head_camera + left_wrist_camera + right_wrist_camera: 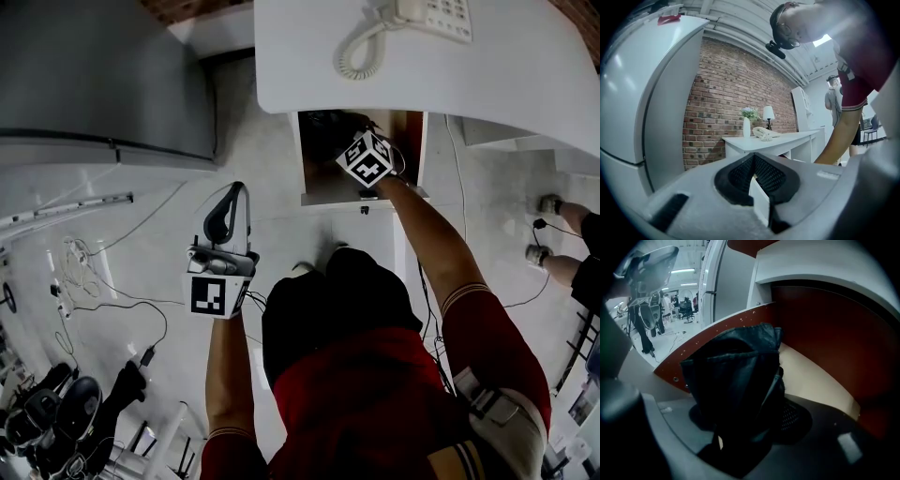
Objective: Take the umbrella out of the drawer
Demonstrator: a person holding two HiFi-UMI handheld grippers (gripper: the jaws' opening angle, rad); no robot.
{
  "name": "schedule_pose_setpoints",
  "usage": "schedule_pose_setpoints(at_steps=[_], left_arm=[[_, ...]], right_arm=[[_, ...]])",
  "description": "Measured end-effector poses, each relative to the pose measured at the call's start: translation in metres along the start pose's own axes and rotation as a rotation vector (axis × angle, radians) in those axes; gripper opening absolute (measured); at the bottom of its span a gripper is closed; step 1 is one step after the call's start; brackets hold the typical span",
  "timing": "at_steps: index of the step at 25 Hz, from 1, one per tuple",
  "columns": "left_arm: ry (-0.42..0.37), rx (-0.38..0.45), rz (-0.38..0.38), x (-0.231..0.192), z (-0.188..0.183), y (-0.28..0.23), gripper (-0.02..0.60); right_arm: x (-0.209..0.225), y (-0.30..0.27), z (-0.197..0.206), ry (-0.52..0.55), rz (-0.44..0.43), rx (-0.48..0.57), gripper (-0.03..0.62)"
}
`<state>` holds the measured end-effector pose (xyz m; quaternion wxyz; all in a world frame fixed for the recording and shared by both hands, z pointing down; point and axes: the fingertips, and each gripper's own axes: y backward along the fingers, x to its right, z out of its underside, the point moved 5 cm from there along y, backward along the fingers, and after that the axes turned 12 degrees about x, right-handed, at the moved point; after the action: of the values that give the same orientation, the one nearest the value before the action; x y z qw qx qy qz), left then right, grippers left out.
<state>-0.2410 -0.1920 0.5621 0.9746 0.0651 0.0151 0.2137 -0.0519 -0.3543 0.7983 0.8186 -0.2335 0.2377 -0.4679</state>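
A black folded umbrella (pixel 736 362) lies in the open wooden drawer (pixel 717 329) under the white desk (pixel 487 66). In the head view it shows only as a dark shape (pixel 323 127) in the drawer (pixel 309 183). My right gripper (pixel 740 399) reaches down into the drawer, its jaws closed around the umbrella's fabric, which fills the gap between the pads. From above, its marker cube hides most of the right gripper (pixel 345 131). My left gripper (pixel 234 192) hangs apart over the floor, left of the drawer, pointing level. In its own view the left gripper (pixel 753 159) has tips together and nothing between.
A corded phone (pixel 412 14) sits on the desk. A large grey appliance (pixel 94 75) stands at the left. Cables (pixel 84 272) lie on the floor at the left, and dark chairs (pixel 56 403) at the bottom left. Another person's feet (pixel 548 230) are at the right.
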Motion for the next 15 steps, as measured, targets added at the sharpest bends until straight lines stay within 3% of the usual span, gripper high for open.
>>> schedule_pose_setpoints(at_steps=[8,15], left_arm=[[0.006,-0.006,-0.008,0.0,-0.013,0.001,0.003],[0.029,-0.014,-0.012,0.007,-0.046,0.0,0.003]], right_arm=[[-0.007,0.018,-0.011,0.059,-0.011,-0.024,0.247],[-0.018,0.067,-0.05,0.137,-0.037,0.016,0.245]])
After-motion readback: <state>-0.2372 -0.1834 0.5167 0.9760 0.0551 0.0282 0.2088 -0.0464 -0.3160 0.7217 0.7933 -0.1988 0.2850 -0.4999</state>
